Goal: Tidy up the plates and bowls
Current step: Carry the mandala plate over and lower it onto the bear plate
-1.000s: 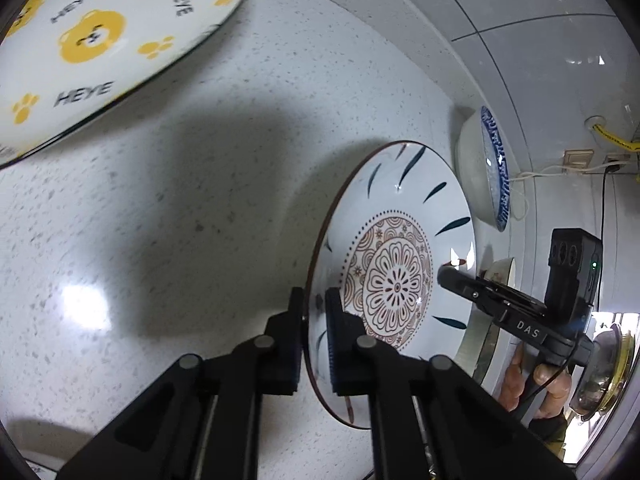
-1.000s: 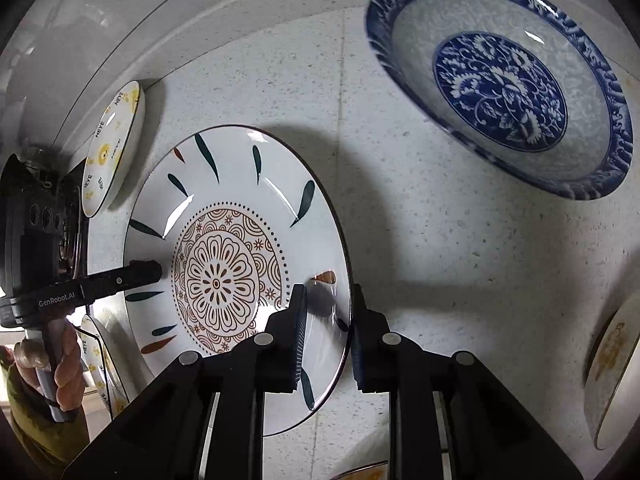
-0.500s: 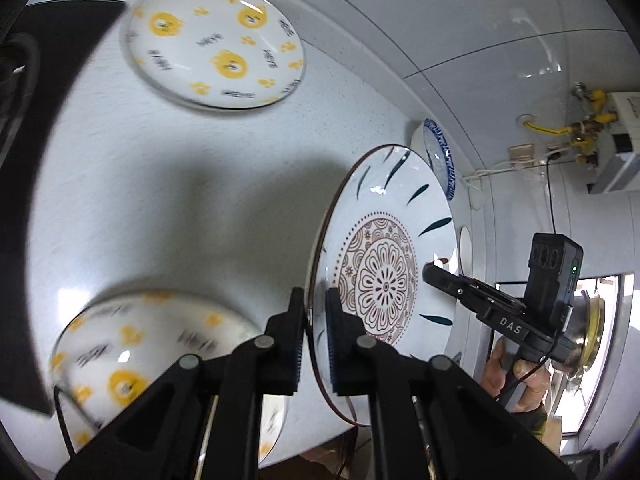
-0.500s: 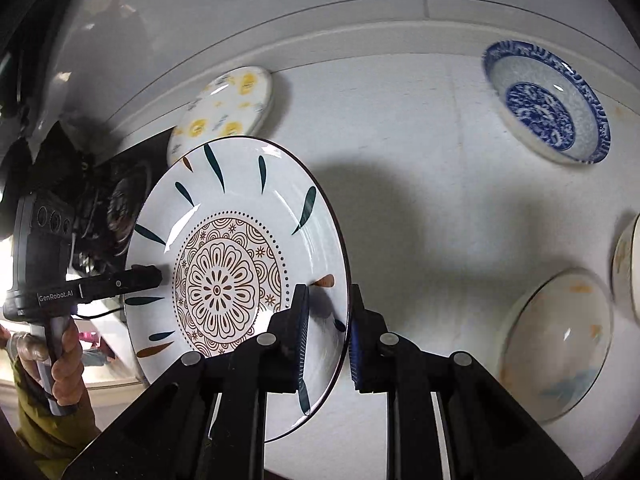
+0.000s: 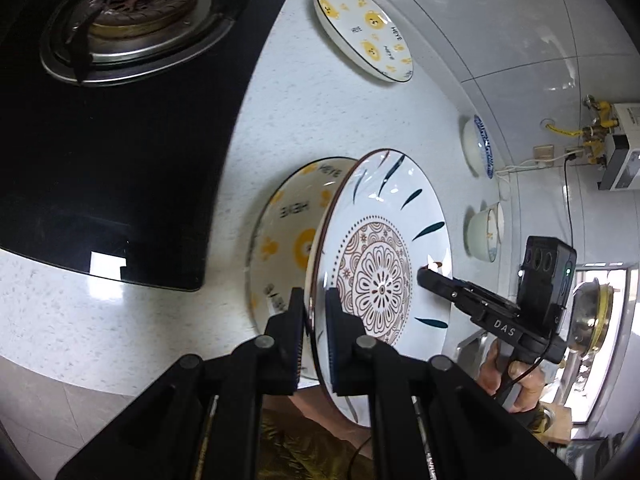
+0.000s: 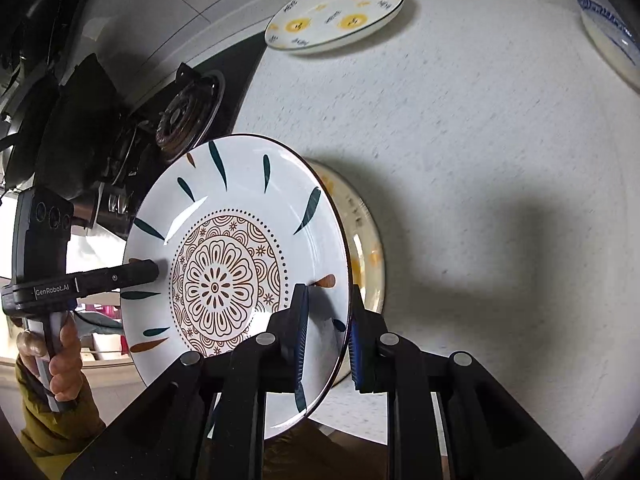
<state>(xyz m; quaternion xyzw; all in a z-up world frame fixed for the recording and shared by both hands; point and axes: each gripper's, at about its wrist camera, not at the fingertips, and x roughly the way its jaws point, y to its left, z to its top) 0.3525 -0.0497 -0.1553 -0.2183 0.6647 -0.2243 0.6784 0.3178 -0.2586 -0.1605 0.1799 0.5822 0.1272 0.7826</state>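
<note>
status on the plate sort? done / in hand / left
Done: no finished stack shows. In hand: left gripper and right gripper both clamp the mandala plate, held over the bear bowl. Left: bear plate, blue bowl and pale bowl sit apart on the counter.

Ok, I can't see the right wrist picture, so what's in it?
Two hand-held grippers carry a patterned plate by opposite edges: the right hand-held gripper clamps its near rim, the left hand-held gripper the far side. Behind it on the speckled counter sit a bear-print bowl and a bear-print plate, beside a gas stove.
</note>
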